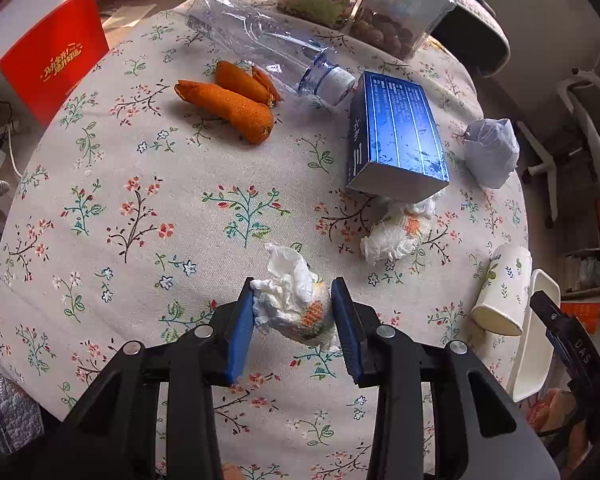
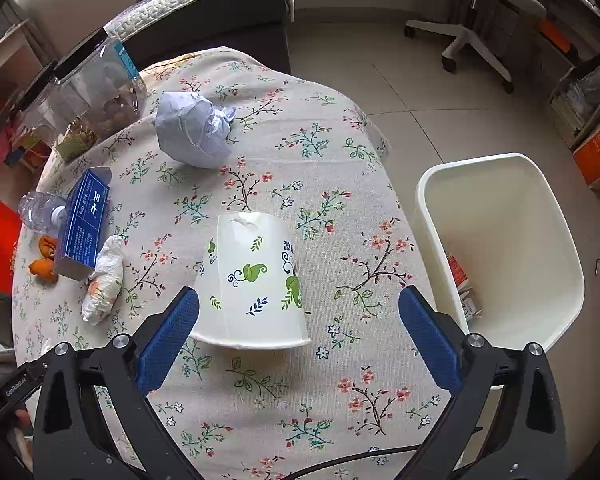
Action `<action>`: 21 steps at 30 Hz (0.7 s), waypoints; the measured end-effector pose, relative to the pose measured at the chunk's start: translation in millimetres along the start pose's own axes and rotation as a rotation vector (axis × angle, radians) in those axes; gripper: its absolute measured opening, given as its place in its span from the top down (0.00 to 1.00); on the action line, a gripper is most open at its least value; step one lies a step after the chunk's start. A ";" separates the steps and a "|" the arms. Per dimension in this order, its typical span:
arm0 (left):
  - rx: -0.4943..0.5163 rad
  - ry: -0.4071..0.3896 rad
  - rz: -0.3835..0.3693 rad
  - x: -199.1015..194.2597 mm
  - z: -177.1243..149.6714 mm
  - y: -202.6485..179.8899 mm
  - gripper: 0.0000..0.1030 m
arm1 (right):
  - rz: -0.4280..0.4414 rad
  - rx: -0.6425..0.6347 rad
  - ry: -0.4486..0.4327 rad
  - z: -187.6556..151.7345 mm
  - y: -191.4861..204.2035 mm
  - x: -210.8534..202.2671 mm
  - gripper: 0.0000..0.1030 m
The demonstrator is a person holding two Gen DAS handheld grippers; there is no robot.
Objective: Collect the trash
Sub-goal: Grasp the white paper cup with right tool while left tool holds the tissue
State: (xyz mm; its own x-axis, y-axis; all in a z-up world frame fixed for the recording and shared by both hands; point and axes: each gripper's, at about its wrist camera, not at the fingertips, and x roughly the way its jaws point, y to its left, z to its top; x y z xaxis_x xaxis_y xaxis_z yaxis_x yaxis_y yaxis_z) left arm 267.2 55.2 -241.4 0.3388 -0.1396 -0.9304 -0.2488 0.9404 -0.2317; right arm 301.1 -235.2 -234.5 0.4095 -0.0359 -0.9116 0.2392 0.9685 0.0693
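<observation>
- Left wrist view: your left gripper (image 1: 293, 312) points steeply down at the floral tablecloth (image 1: 140, 200). Its blue pads (image 1: 242, 328) sit against both sides of a crumpled tissue (image 1: 296, 304), pinching it just above the cloth.
- Left wrist view: a second crumpled tissue (image 1: 396, 232) lies beyond it, touching the near end of a blue carton (image 1: 396, 136).
- Left wrist view: an empty clear bottle (image 1: 268, 40) lies on its side at the far side of the table, cap end beside the carton. Orange peel pieces (image 1: 232, 100) lie just in front of the bottle.
- Left wrist view: a ball of pale paper (image 1: 490, 152) lies at the right of the carton. A paper cup (image 1: 500, 292) lies on its side near the table's right edge.
- Right wrist view: your right gripper (image 2: 298, 332) has its jaws spread wide. The paper cup (image 2: 252, 280) lies tipped over between them, rim toward the camera; the left pad is close to or just touching the cup, the right pad well clear.
- Right wrist view: the paper ball (image 2: 194, 132) lies beyond the cup. The carton (image 2: 82, 224) and the second tissue (image 2: 104, 280) lie at the left.
- Right wrist view: a white bin (image 2: 500, 184) stands on the floor beside the table's right edge, with a few scraps inside.
</observation>
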 end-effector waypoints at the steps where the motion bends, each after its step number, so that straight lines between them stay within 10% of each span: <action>1: 0.033 -0.053 0.004 -11.5 5.8 -3.2 0.63 | 0.000 0.009 0.003 2.2 0.1 3.4 0.07; 10: 0.216 -0.233 0.040 -50.0 14.8 -31.5 0.63 | 0.036 0.025 0.073 12.4 14.5 39.8 0.09; 13: 0.241 -0.241 0.053 -46.7 16.7 -32.4 0.63 | 0.090 -0.003 0.108 10.8 25.2 44.8 0.46; 21: 0.233 -0.270 0.046 -51.2 19.2 -27.8 0.63 | 0.192 -0.068 0.012 6.5 44.6 10.4 0.50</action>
State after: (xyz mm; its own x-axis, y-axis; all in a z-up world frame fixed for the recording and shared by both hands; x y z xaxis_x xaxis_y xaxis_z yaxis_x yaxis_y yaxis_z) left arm 274.2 42.1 -181.9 0.5672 -0.0381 -0.8227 -0.0661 0.9936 -0.0916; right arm 321.7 -194.0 -238.2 0.4312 0.1534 -0.8891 0.0979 0.9717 0.2151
